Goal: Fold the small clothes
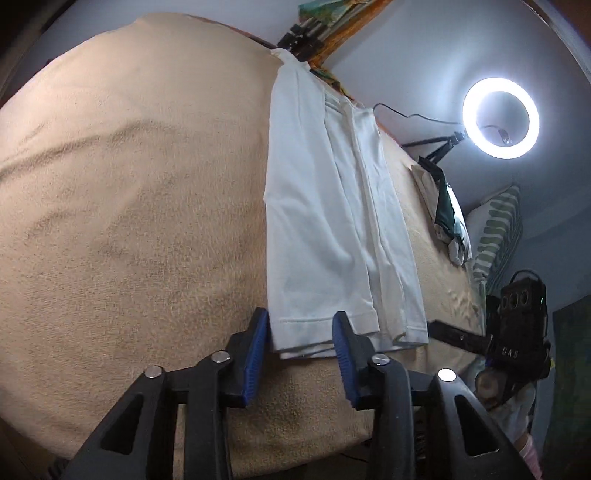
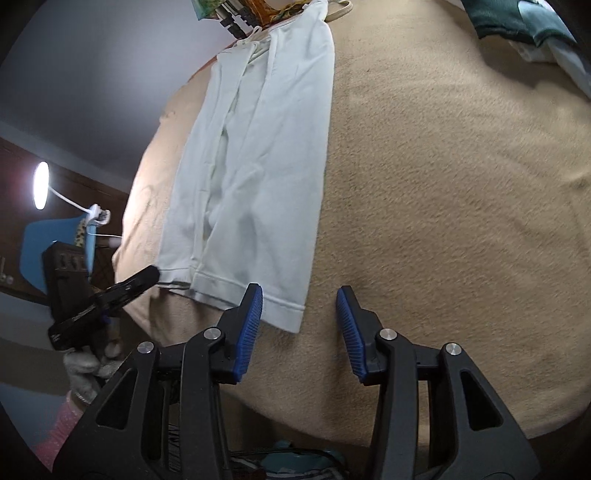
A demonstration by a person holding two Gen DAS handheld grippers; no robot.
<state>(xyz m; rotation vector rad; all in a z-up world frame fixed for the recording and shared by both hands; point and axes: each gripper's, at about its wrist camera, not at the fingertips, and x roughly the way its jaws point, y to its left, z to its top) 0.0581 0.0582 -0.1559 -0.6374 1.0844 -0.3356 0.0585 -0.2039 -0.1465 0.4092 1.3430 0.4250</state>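
Note:
A white garment (image 1: 325, 221), folded lengthwise into a long strip, lies flat on a beige blanket (image 1: 129, 203). My left gripper (image 1: 300, 332) is open, its blue pads on either side of the garment's near hem corner. In the right wrist view the same garment (image 2: 255, 173) lies ahead to the left. My right gripper (image 2: 300, 306) is open and empty, its left pad at the hem's right corner, its right pad over bare blanket (image 2: 443, 184). The left gripper (image 2: 140, 282) shows there at the hem's left corner.
A dark green and white pile of clothes (image 1: 448, 218) lies at the blanket's far right edge, also in the right wrist view (image 2: 524, 26). A ring light (image 1: 500, 118) and a striped pillow (image 1: 498, 229) stand beyond. A blue chair (image 2: 55, 240) is left of the bed.

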